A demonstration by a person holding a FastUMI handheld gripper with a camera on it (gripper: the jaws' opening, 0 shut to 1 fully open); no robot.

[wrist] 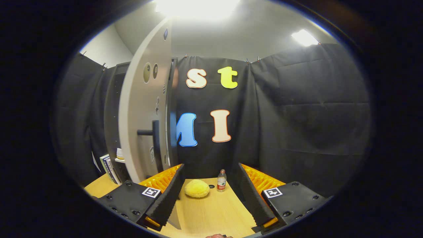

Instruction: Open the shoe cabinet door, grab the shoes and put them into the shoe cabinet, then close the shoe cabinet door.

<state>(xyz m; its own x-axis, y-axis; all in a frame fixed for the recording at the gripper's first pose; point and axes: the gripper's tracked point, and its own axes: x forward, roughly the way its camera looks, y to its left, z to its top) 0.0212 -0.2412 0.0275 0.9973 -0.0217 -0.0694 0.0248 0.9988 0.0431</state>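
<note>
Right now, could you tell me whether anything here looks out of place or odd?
Nothing is spilled or damaged. The cabinet door stands open, as the task needs. A bottle stands upright on the table beside a yellow slipper, both beyond the open gripper.

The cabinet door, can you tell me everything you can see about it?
The cabinet door is a tall, pale grey panel that looks like painted wood or board. It stands swung open, edge toward the camera, with the dark cabinet behind it. A dark bar handle sticks out of its face, and a few small round stickers or holes dot the panel. Its bottom sits by the wooden table, just beyond one finger of the gripper, whose jaws are open and touch nothing.
</note>
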